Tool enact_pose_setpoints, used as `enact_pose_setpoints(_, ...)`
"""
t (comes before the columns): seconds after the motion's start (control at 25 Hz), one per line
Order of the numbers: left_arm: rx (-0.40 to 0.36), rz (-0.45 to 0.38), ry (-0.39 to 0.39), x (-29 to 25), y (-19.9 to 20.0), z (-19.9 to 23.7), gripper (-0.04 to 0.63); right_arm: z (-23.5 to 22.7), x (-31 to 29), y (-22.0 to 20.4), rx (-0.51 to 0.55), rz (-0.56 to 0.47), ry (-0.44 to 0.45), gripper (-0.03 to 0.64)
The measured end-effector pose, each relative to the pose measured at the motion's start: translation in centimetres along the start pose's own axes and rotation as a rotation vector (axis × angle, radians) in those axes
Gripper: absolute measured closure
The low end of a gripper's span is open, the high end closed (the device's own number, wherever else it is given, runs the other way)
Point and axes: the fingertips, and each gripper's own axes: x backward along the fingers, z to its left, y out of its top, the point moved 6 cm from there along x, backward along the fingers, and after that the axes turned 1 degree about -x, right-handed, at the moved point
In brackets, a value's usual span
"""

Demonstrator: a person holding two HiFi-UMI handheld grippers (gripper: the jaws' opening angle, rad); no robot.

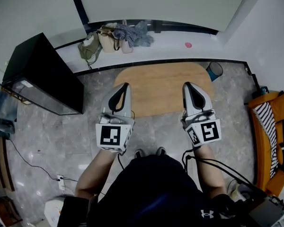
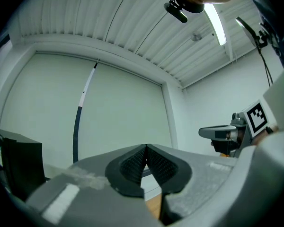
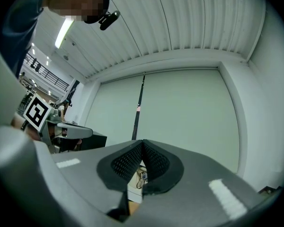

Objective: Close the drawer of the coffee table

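Left gripper (image 1: 124, 85), right gripper (image 1: 186, 85) held side by side above floor, each jaw pair pressed together at tips, gripping nothing. Just ahead: wooden coffee table (image 1: 163, 86), tips over its near edge; drawer probably hidden under top. Blue bin (image 1: 214, 71) by far right corner. Bags (image 1: 114, 36) along wall.

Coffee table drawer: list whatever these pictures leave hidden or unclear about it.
1. Head view: the coffee table shows only its top from above; its drawer is out of sight, open or shut unknown.
2. Left gripper view: the left gripper, shut, blocks all but a wood sliver.
3. Right gripper view: the right gripper, shut, does likewise.
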Motion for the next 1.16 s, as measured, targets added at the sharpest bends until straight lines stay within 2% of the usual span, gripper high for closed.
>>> enact_pose_setpoints(0.76, 0.008, -0.002, -0.024, 0.7, -0.2, 0.1, 0.594, 1.1, 0.8, 0.1, -0.002, 0.001, 0.007, 0.615)
enact_pose_setpoints(1.16, 0.031, 0.004, -0.003, 1.1, -1.0, 0.2, 0.594, 1.7, 0.7, -0.3, 0.003, 0.013, 0.02, 0.615)
